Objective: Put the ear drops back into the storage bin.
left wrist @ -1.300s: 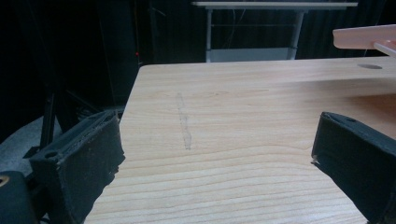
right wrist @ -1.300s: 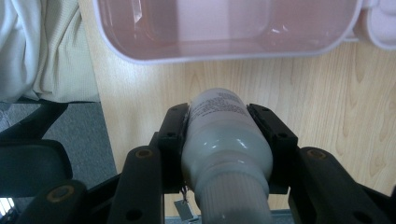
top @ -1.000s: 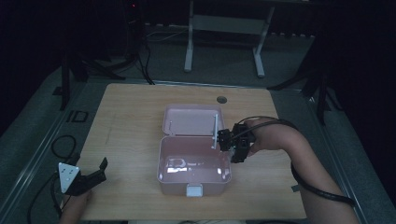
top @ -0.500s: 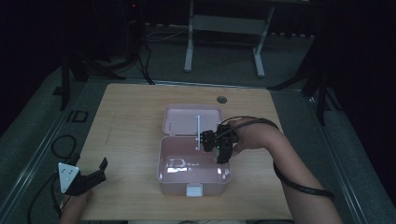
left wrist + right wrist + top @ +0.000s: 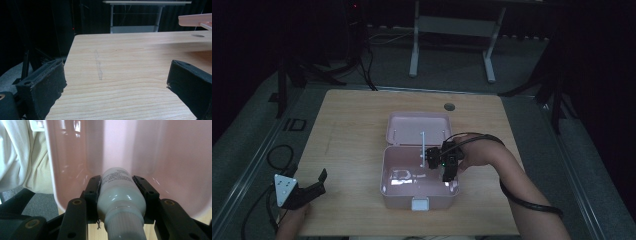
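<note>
Right gripper [image 5: 447, 172] clamped on a small pale bottle [image 5: 120, 195], jaws pressed against both its flanks, as the right gripper view makes plain — ribbed cap toward the camera, printed body pointing away into a pink box [image 5: 389, 172]. Seen from the high view over the box's right half, just inside its right wall, with the person's right hand [image 5: 477, 157] behind it and a black cable looping off the wrist. Pink inner wall curving close around the bottle's far end in the right gripper view; whether bottle and box touch, impossible to tell. Box open in the middle of a wooden table [image 5: 347, 130], its lid [image 5: 417, 127] laid back flat toward the far edge, a white latch [image 5: 420, 203] on the near wall. Something glossy and pale on the box floor at left, too faint to identify. Left gripper [image 5: 304, 190] well apart at the near left corner of the table, grey three-cornered plate on top, held in the left hand [image 5: 292, 225] — jaws spread wide over bare wood in the left gripper view, nothing between them. Round dark hole [image 5: 449, 106] in the tabletop beyond the lid.
</note>
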A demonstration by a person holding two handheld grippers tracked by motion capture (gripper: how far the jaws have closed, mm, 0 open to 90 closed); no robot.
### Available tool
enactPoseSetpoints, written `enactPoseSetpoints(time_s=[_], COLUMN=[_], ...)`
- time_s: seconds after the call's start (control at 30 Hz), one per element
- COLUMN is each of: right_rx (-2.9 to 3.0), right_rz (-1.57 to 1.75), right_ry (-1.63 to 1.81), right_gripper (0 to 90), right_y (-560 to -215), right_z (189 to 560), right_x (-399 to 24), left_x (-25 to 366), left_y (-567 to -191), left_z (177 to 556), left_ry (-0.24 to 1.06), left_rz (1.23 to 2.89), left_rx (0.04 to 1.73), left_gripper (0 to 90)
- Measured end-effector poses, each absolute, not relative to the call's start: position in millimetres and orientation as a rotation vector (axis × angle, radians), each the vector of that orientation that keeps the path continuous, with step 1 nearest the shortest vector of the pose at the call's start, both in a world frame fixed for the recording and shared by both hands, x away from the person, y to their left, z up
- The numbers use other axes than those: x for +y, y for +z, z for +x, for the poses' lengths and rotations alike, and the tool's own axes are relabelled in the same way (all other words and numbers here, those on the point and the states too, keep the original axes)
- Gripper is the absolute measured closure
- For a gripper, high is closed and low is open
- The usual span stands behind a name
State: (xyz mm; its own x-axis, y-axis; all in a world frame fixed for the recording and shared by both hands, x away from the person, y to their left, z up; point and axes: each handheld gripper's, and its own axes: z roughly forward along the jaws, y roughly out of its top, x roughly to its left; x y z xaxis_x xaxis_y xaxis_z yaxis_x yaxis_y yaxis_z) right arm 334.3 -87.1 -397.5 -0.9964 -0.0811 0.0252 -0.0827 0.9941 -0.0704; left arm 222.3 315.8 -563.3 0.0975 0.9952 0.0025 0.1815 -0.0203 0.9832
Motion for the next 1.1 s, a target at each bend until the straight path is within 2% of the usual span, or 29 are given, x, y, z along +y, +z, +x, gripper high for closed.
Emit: enactPoseSetpoints(time_s=[0.6,1.1], right_rx=[-3.077,-3.052], right_rz=[0.242,0.207], right_ry=[0.223,0.312], right_gripper=[59.7,59.7], right_y=[-455.2,-488.0], right_z=[330.6,334.8], right_x=[-66.5,-59.5], left_x=[315.5,315.7], left_y=[-563.3,-563.2], left_z=[222.5,222.7], left_ry=[1.053,1.05], left_rz=[1.396,1.397], left_rx=[1.262,1.264], left_gripper=[2.0,2.0])
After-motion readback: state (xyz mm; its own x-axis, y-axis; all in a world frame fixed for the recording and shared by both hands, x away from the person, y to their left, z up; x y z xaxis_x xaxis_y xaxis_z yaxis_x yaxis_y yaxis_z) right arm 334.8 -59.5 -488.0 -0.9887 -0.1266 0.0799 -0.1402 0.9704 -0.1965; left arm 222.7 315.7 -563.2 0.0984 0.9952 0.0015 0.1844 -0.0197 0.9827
